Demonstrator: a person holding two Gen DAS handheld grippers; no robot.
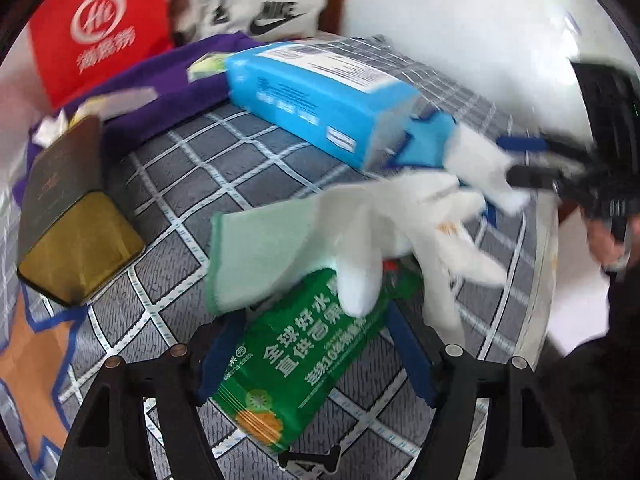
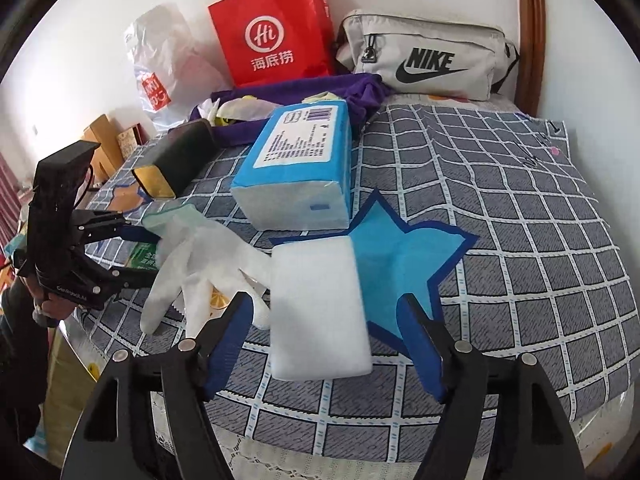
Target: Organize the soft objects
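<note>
A white glove with a green cuff (image 1: 360, 224) lies on the checked cloth, also in the right wrist view (image 2: 192, 256). It partly covers a green tissue pack (image 1: 304, 360) that sits between the open fingers of my left gripper (image 1: 316, 344). A white sponge block (image 2: 316, 308) lies on the blue star patch (image 2: 404, 256), between the open fingers of my right gripper (image 2: 332, 316); it also shows in the left wrist view (image 1: 480, 164). A blue tissue pack (image 2: 296, 160) lies behind it. The right gripper (image 1: 532, 160) reaches in from the right.
A gold and black tin (image 1: 68, 208) lies at the left. A purple cloth (image 2: 304, 92), a red paper bag (image 2: 276, 32) and a grey Nike pouch (image 2: 424, 56) sit at the back by the wall. The table's edge curves round at the front (image 2: 360, 440).
</note>
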